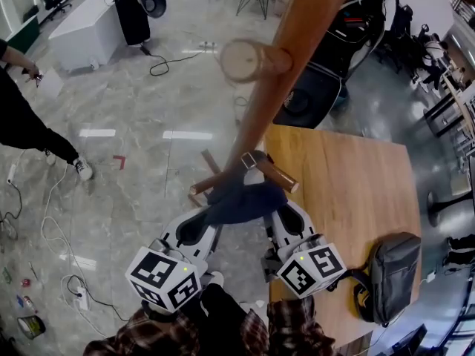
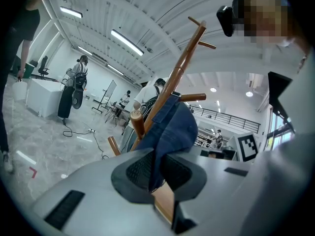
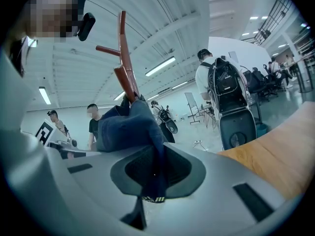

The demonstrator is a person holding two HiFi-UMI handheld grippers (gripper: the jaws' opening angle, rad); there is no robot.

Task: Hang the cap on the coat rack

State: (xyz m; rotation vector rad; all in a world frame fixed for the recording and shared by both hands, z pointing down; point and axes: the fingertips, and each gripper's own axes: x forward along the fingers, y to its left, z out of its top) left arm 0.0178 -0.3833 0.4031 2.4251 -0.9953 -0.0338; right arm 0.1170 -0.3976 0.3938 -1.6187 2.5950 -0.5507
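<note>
A dark blue cap hangs between my two grippers, right at the lower pegs of the wooden coat rack. The left gripper is shut on the cap's left edge, and the right gripper is shut on its right edge. In the left gripper view the cap's cloth is pinched between the dark pads at the gripper, with the rack's pole and pegs just behind it. In the right gripper view the cap bulges above the gripper, which clamps a fold of it below the rack.
A wooden table stands to the right with a black bag on it. A large peg sticks out toward me higher up the rack. Cables and a power strip lie on the floor at left, near a person.
</note>
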